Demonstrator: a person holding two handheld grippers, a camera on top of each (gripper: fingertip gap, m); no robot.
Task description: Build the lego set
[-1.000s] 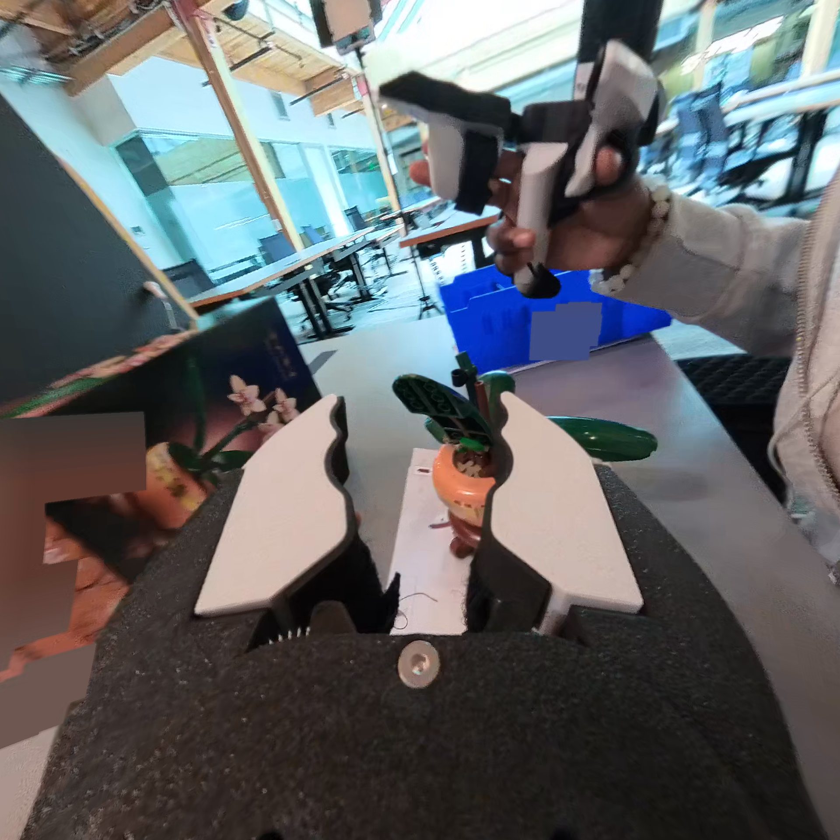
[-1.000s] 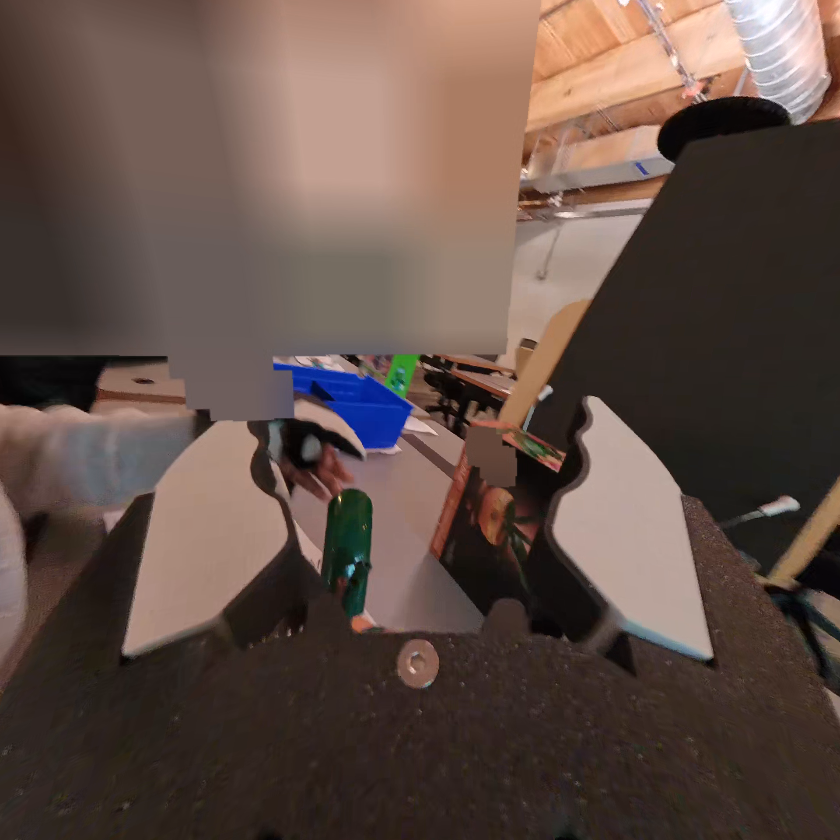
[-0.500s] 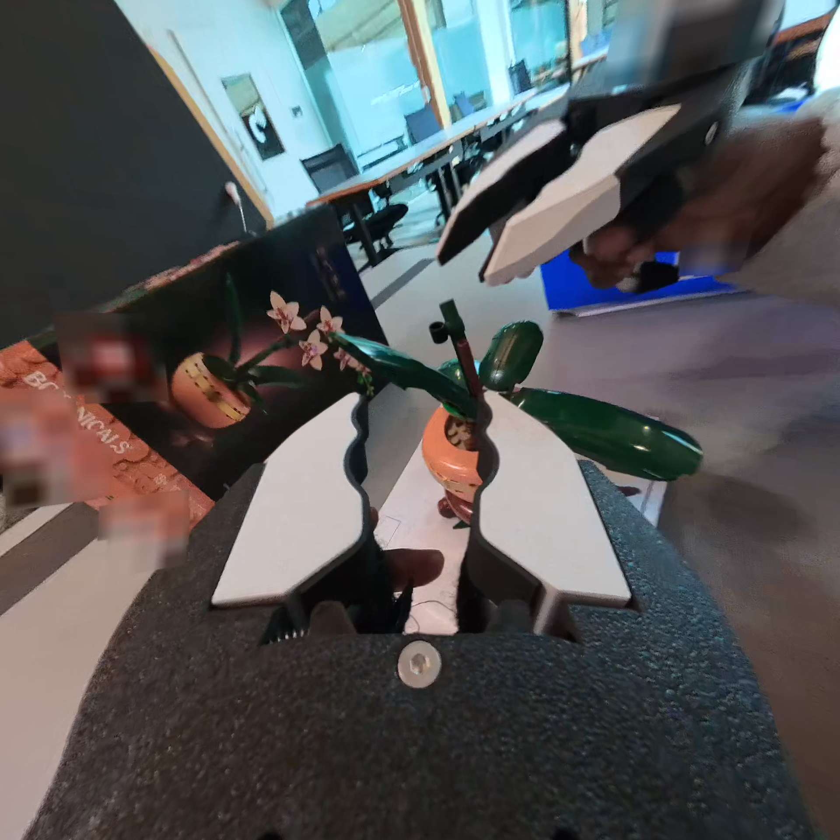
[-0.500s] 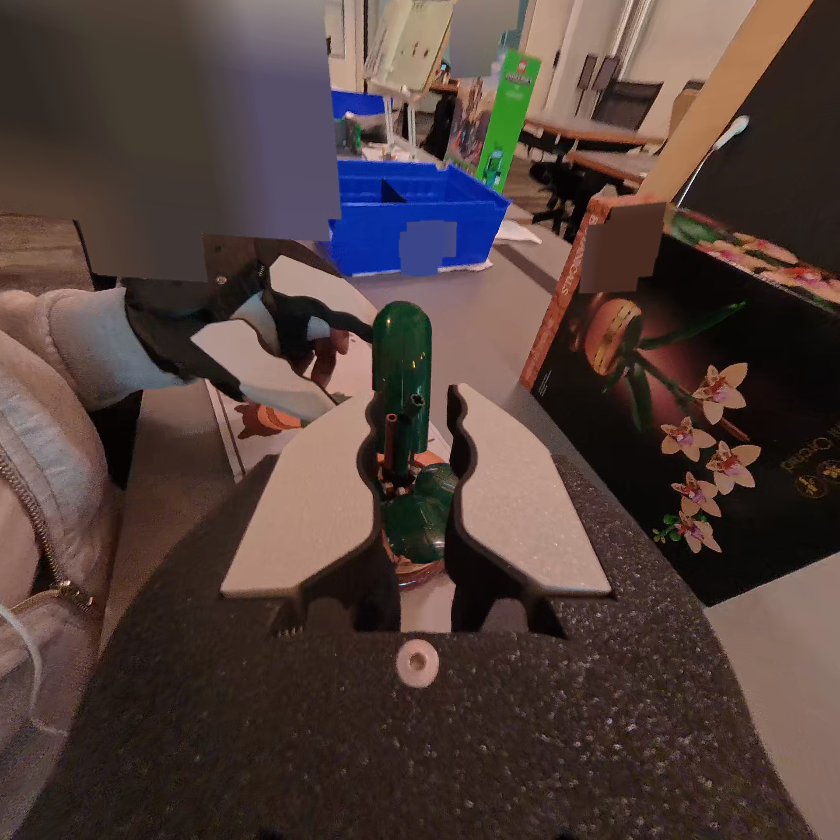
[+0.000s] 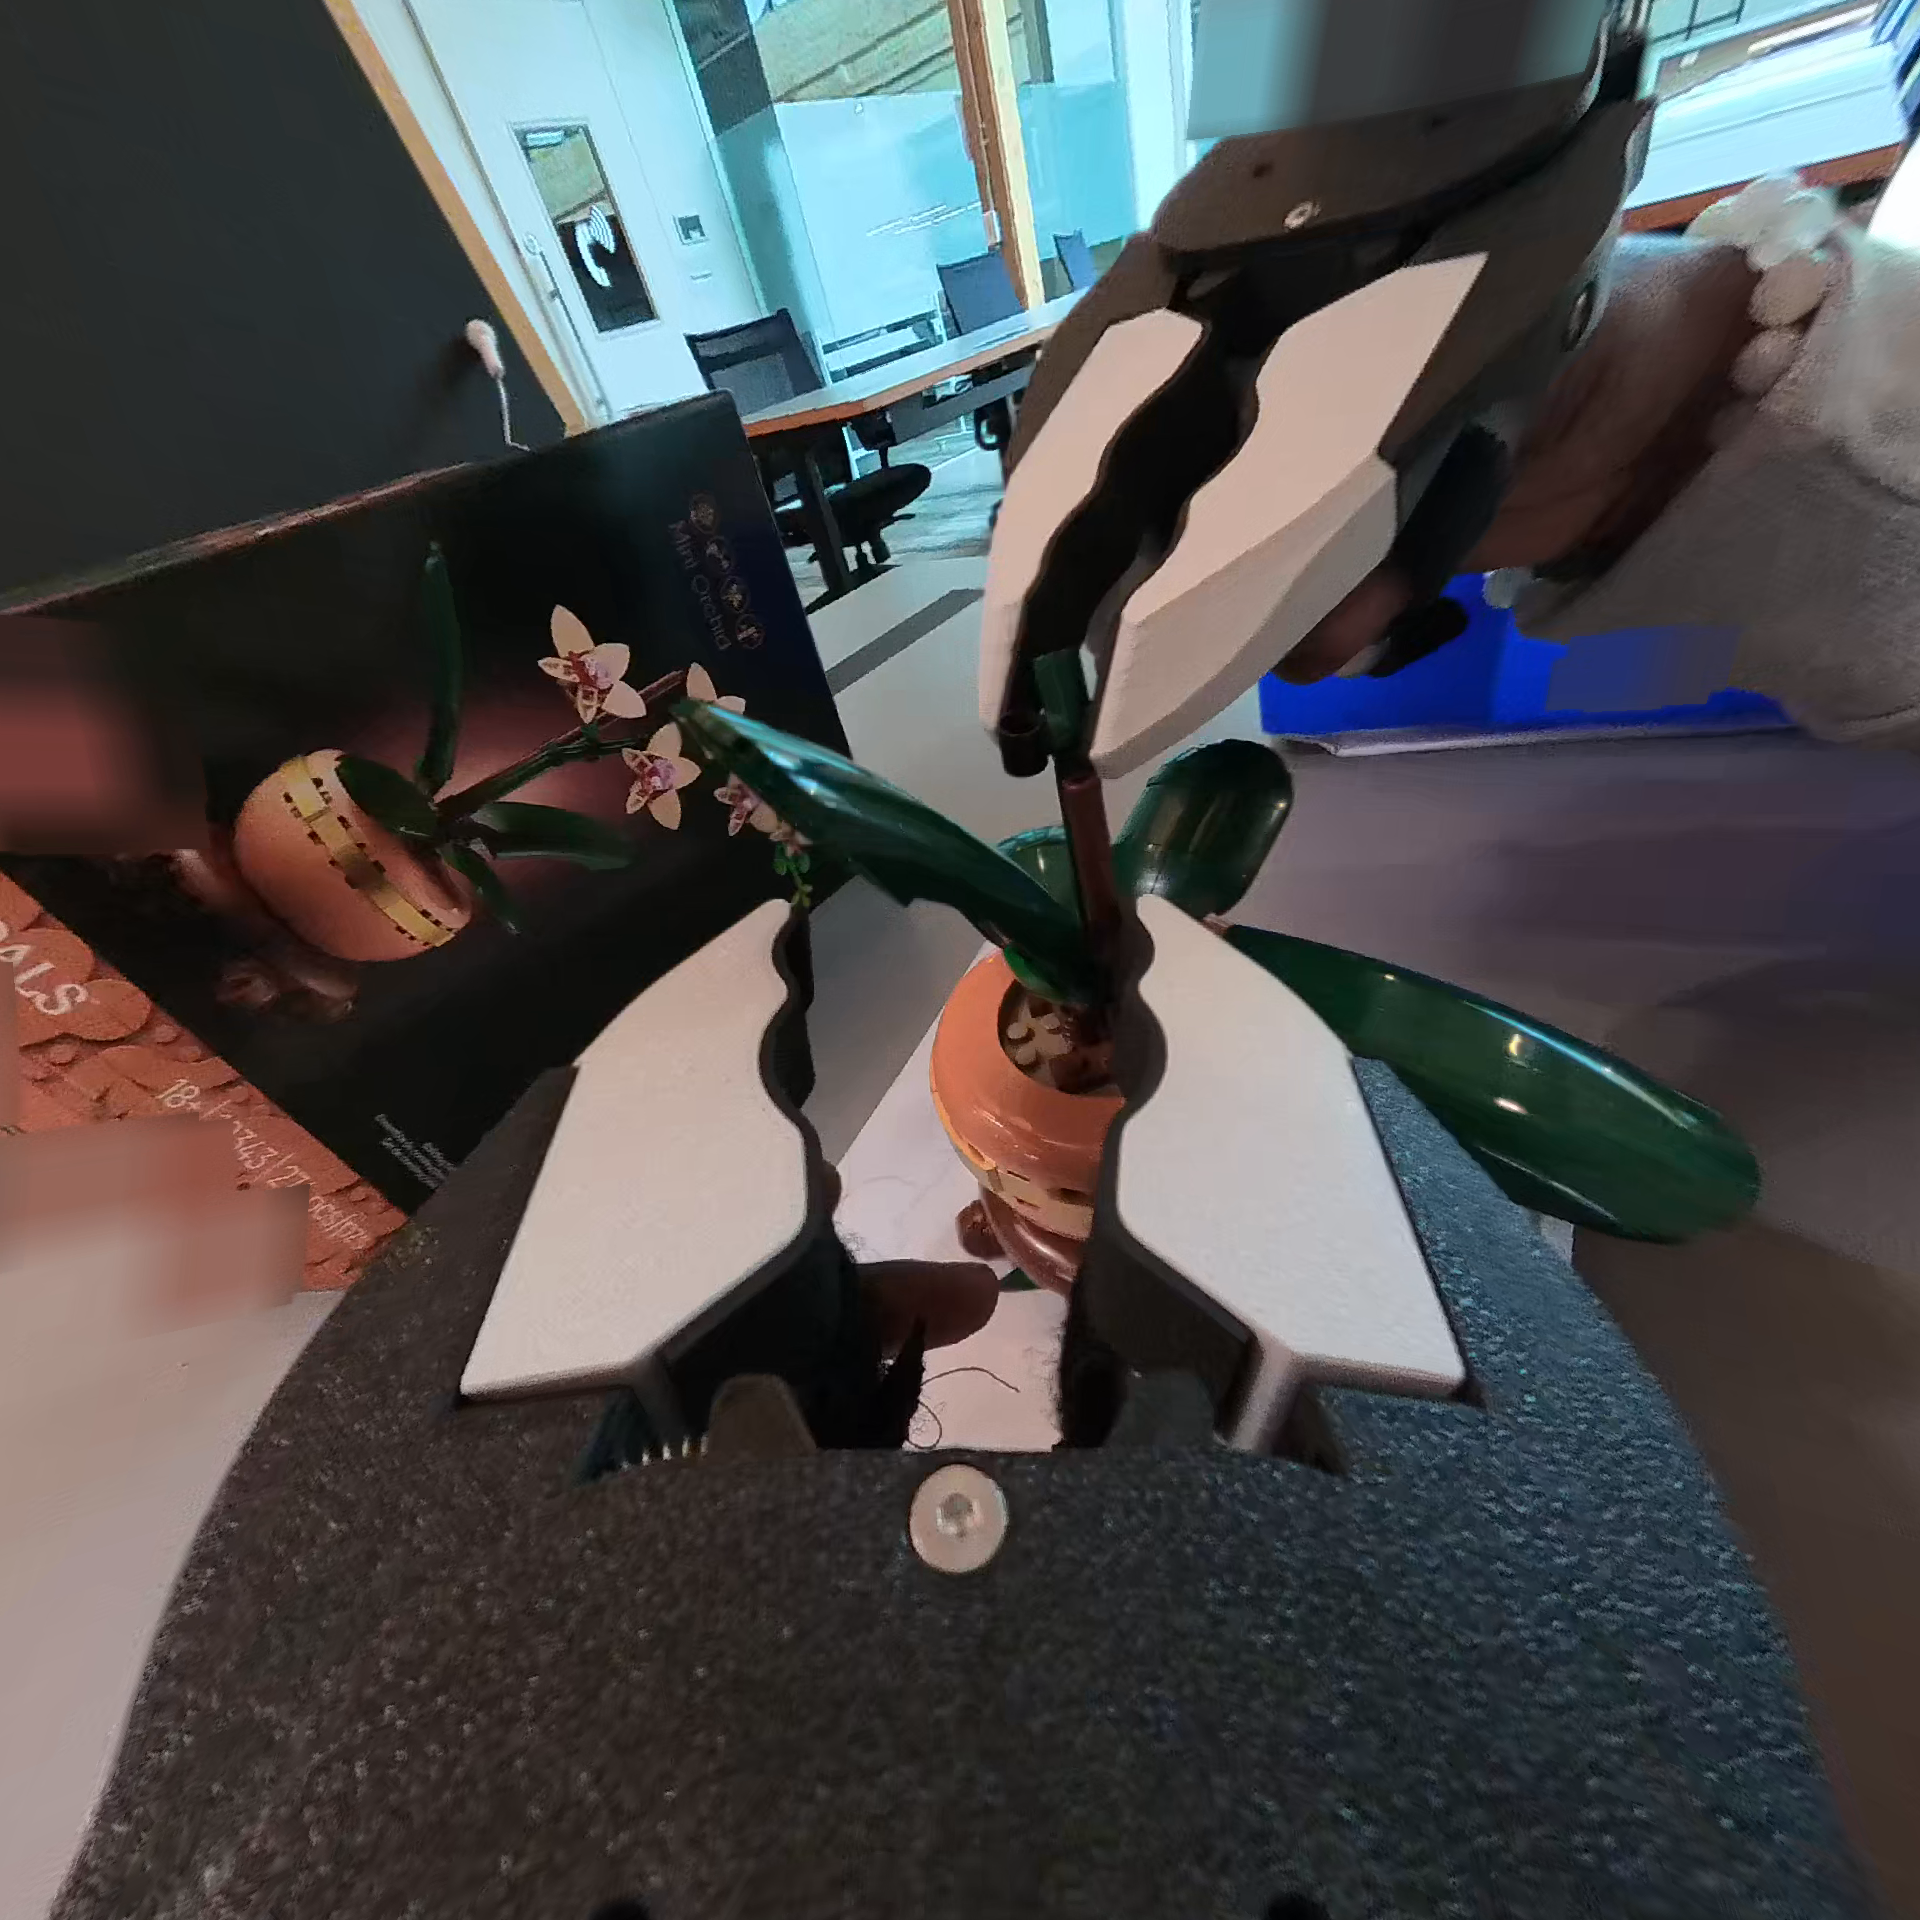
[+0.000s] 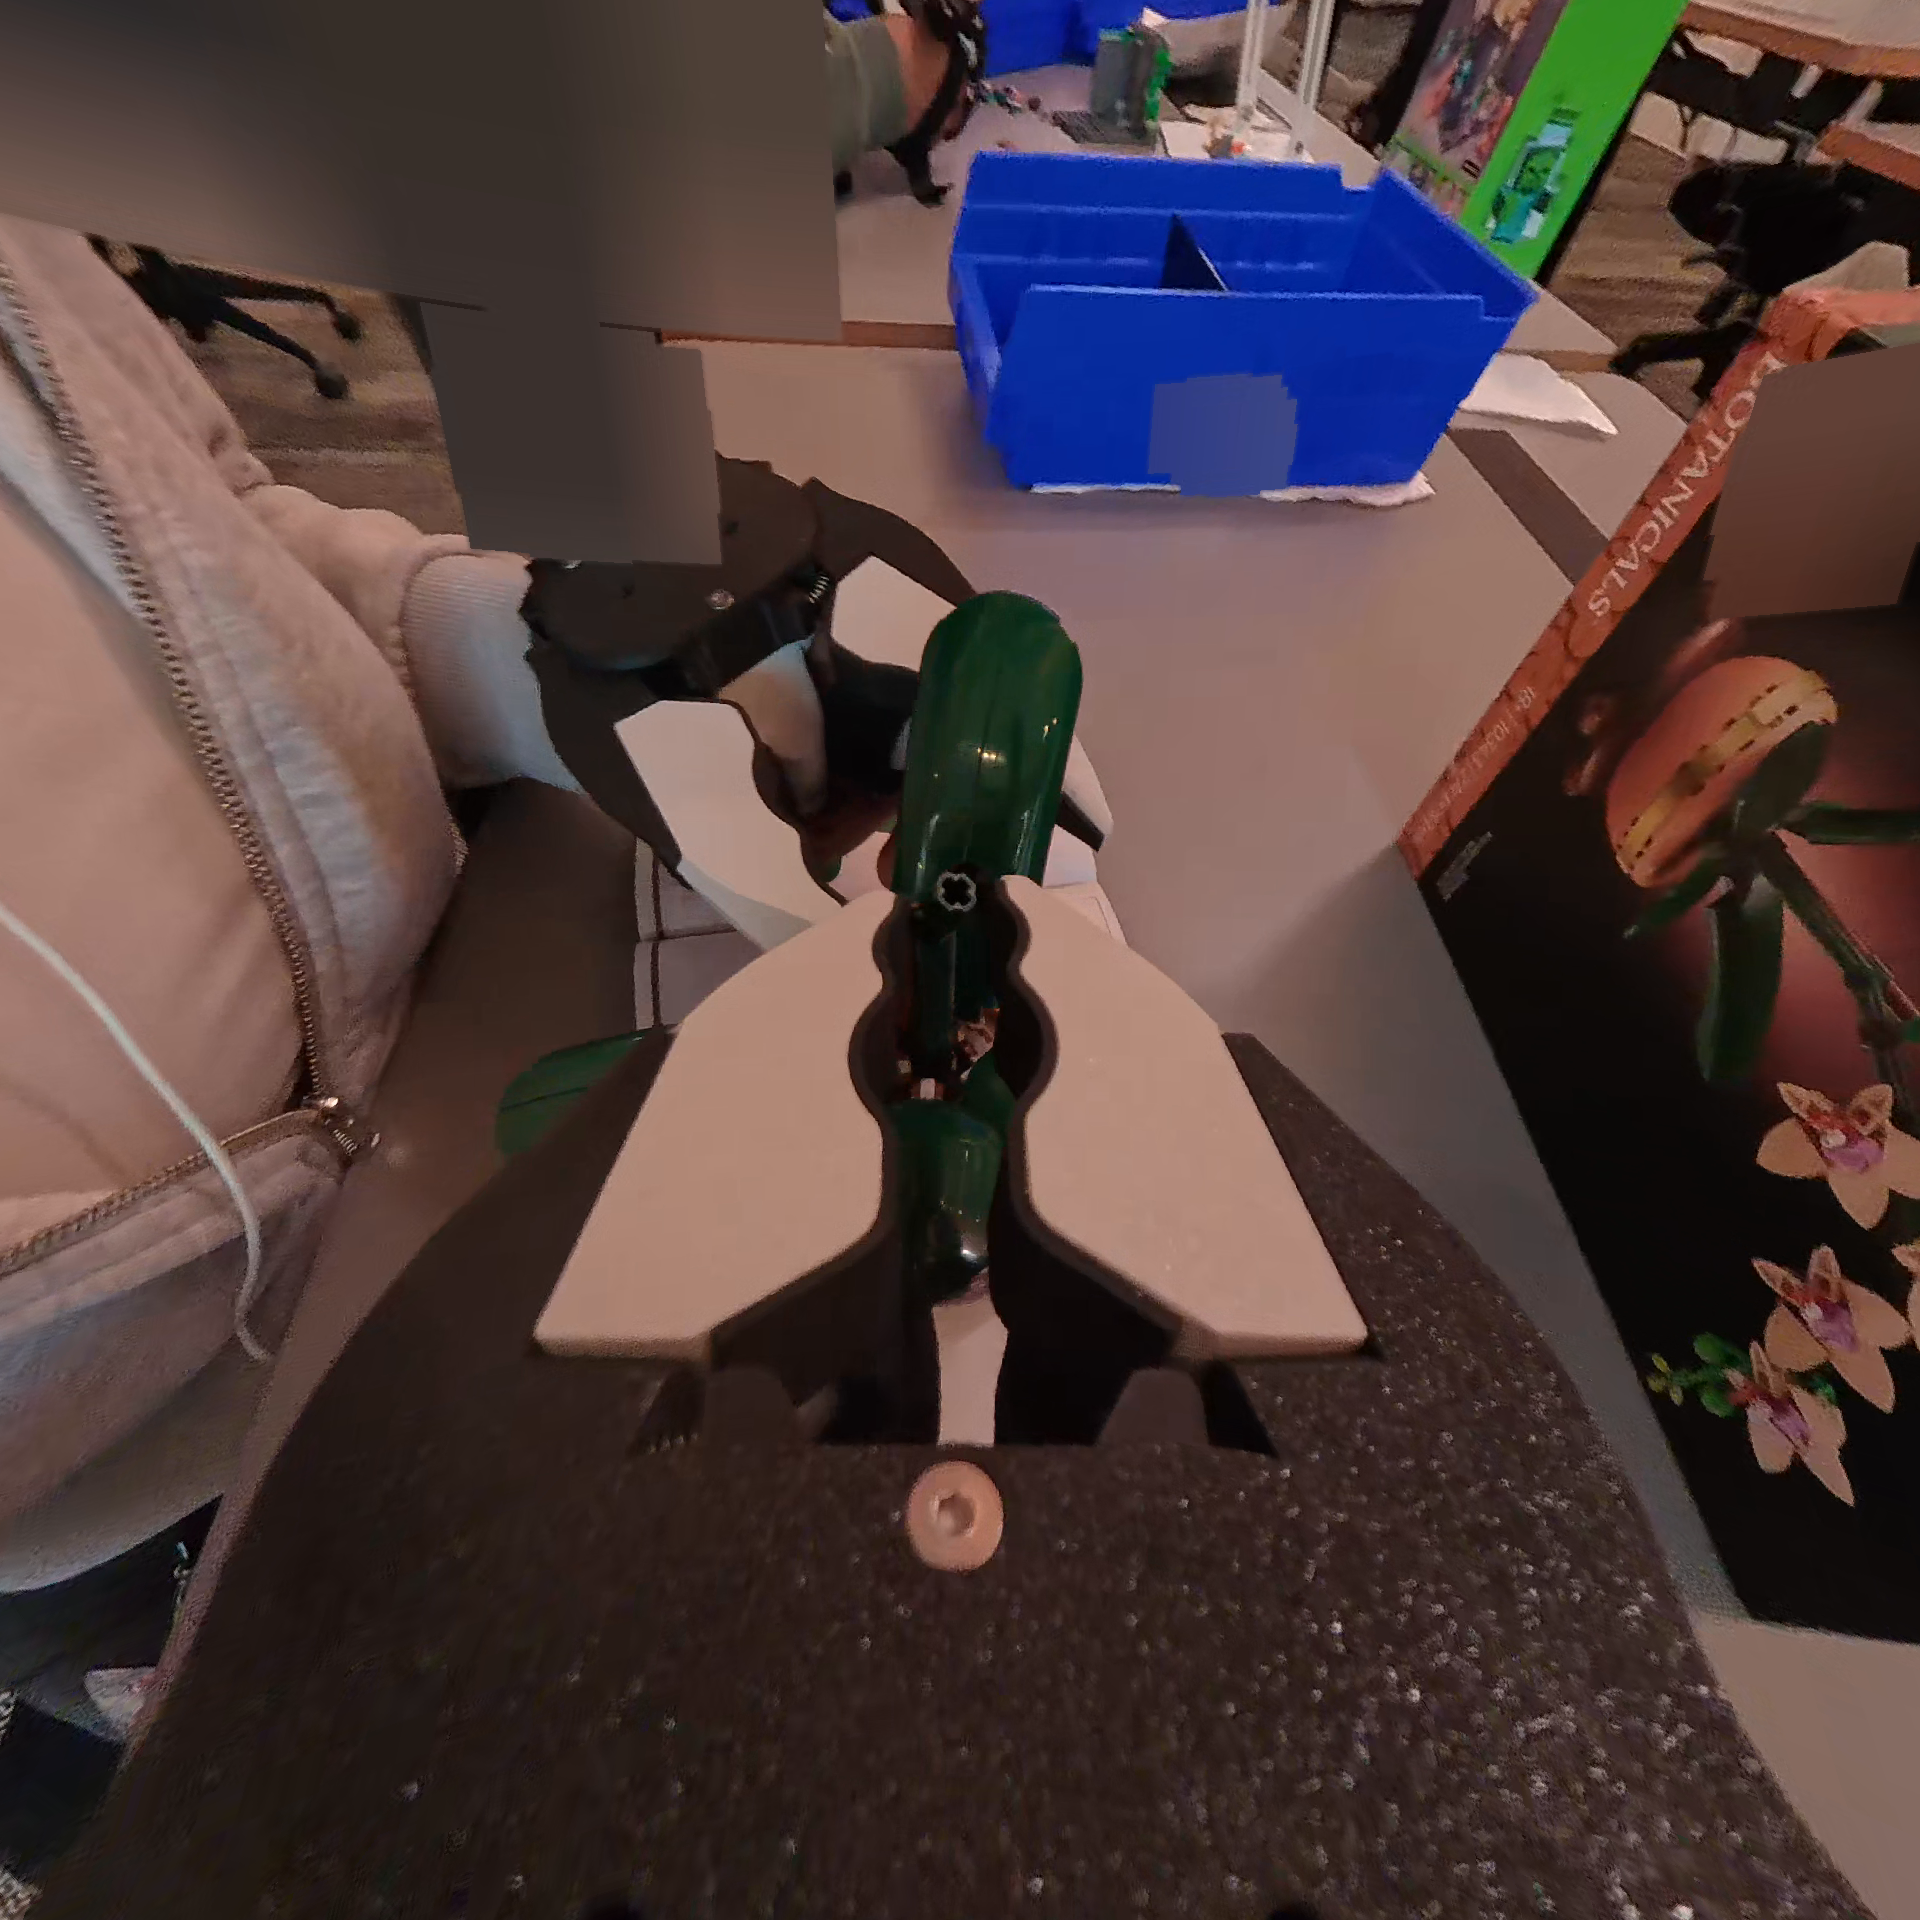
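So the little orchid build is a terracotta pot [image 5: 1013, 1101] sitting on a white instruction sheet [image 5: 904, 1174], with a dark brown stem [image 5: 1086, 852] sticking nearly straight up out of it and big dark green leaves [image 5: 1507, 1091] fanning out around the stem. The right gripper [image 5: 1060, 717] comes at the stem from above and has its fingers pinched nearly closed on the small green piece [image 5: 1062, 691] at the stem's top, so that's clearly the nearer one and whatever happens next looks like it goes straight down the stem's long axis. The left gripper [image 5: 961, 1049] is low beside the pot with its fingers spread wide; the pot sits between them against the right-hand finger, and I can't tell if it's really gripped. Left of the pot the set's box [image 5: 436, 790] stands upright, and behind the pot there's a blue bin [image 6: 1226, 343] on the same grey surface [image 6: 1299, 644]. Beyond that it's an open office with desks and chairs
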